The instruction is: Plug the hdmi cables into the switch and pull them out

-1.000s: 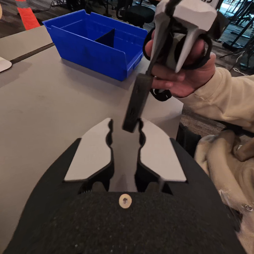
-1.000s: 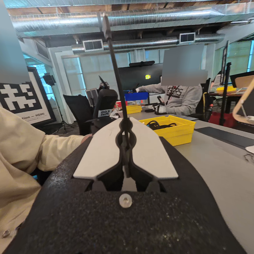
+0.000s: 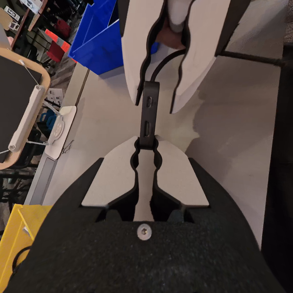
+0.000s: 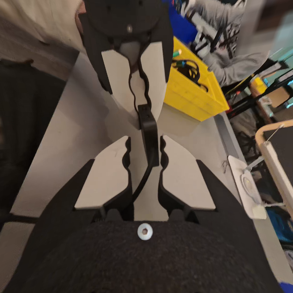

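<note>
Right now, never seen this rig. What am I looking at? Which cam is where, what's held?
There is no robot here: a person holds two hand-held grippers, each with a camera looking along its fingers. In the left view, the left gripper pinches one end of a thin black switch above the grey table. The right gripper, facing it, is open around the other end, where the cable leaves. The right view shows the same scene from the opposite side. A blue bin and a yellow bin stand on the table.
</note>
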